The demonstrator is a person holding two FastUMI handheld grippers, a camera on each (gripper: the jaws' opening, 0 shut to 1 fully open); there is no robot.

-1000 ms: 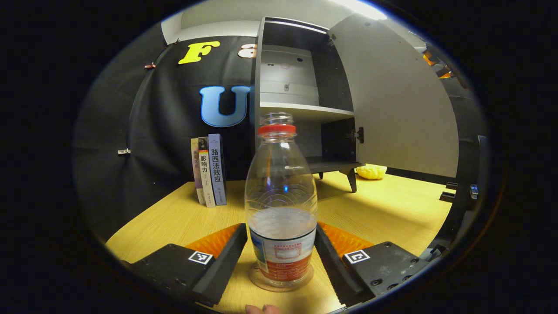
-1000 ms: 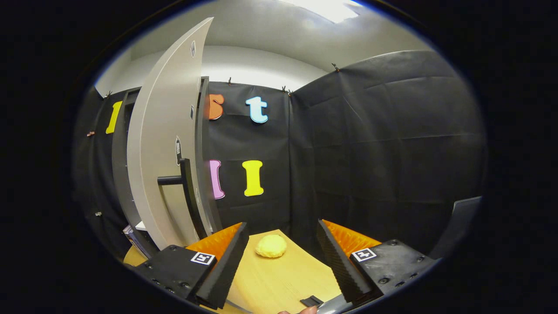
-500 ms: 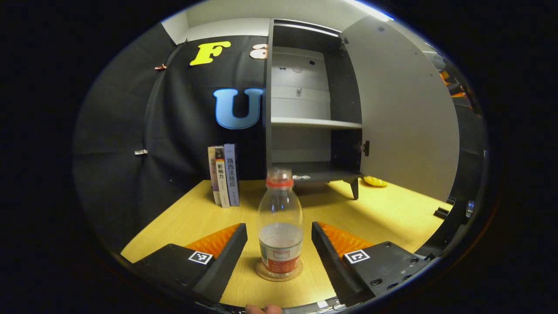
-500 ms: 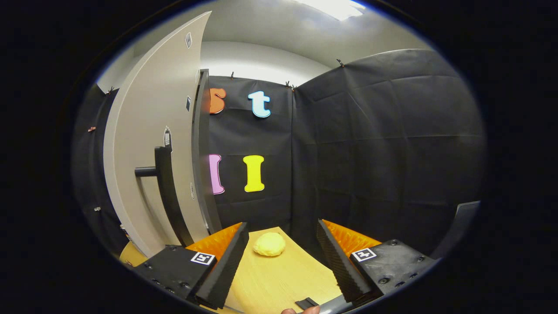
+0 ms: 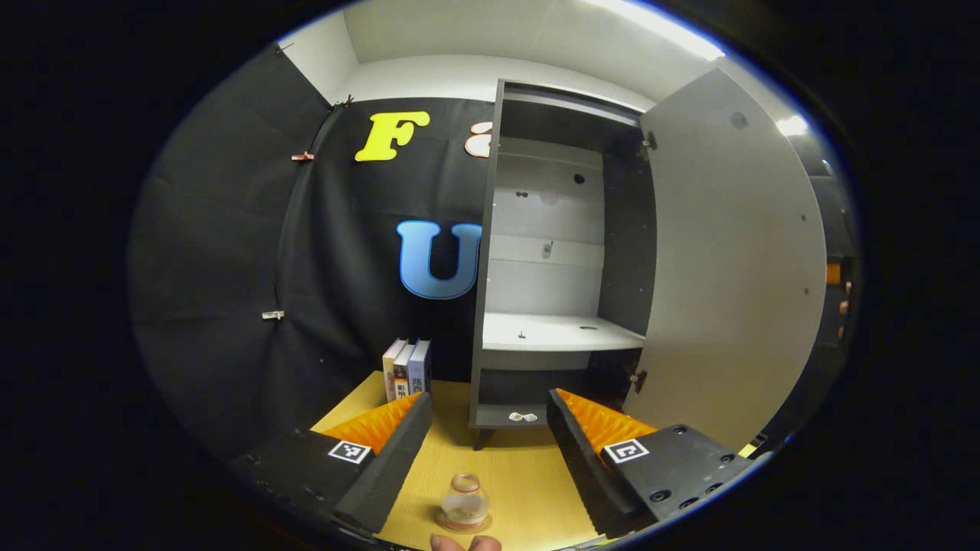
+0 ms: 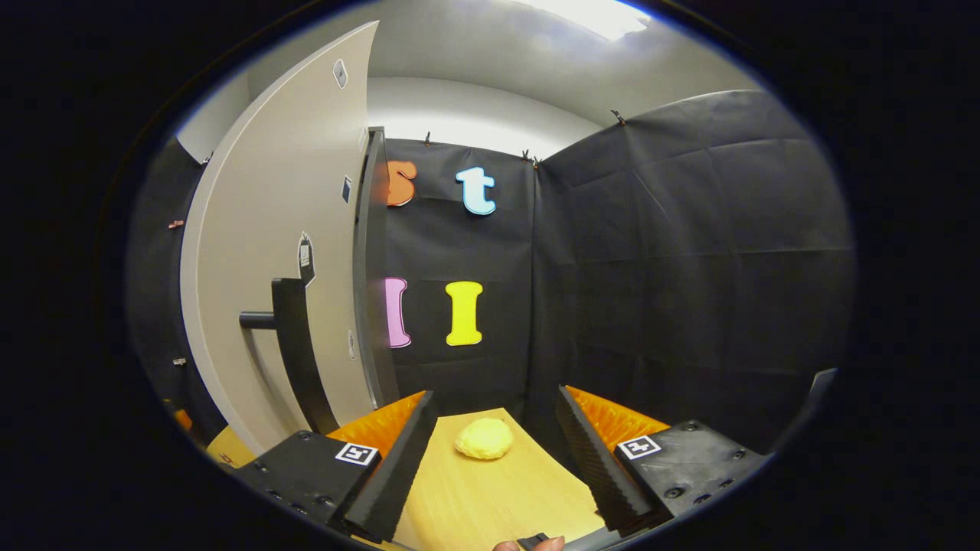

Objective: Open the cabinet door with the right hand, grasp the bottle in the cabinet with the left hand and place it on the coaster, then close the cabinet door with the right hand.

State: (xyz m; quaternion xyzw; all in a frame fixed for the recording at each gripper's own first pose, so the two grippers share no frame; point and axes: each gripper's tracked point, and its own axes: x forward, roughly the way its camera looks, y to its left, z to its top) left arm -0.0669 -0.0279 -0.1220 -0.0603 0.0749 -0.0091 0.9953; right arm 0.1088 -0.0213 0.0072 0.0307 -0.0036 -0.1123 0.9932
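Pulled back from the bottle (image 5: 464,503) sitting on its coaster (image 5: 464,524), left tongs (image 5: 482,444) are gaping empty, while right tongs (image 6: 490,451), likewise released, are facing the door (image 6: 283,252) handle (image 6: 295,344) upright, near, to their left.

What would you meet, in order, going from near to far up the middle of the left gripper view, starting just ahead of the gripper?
Bottle standing on its coaster → bare yellow tabletop → open cabinet, with its door swung out to the right.
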